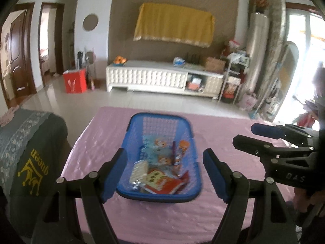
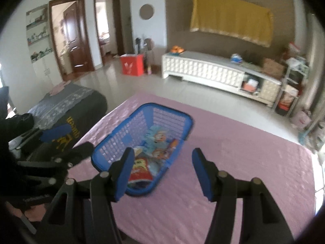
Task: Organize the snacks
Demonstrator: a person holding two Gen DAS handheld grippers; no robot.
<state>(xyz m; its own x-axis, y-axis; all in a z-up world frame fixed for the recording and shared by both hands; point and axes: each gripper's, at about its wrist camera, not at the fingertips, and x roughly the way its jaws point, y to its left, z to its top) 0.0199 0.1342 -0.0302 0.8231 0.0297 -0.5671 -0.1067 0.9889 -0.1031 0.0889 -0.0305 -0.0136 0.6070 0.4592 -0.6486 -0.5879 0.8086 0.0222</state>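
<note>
Both claws, left [image 1: 164, 175] and right [image 2: 162, 174], tilt downward side by side, jaws apart and empty.

Both wrists overlook basket [image 1: 160, 197] (downward).

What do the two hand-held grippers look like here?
Both match: the left hand-held gripper and right hand-held gripper have black linkage arms with silver pivot pins and blue finger pads. White "DAS" lettering shows on the right one's body.

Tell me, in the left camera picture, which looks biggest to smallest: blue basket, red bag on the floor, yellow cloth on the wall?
1. Yellow cloth
2. Blue basket, nearly as large, but nearer the camera, so unsure
3. Red bag
</note>
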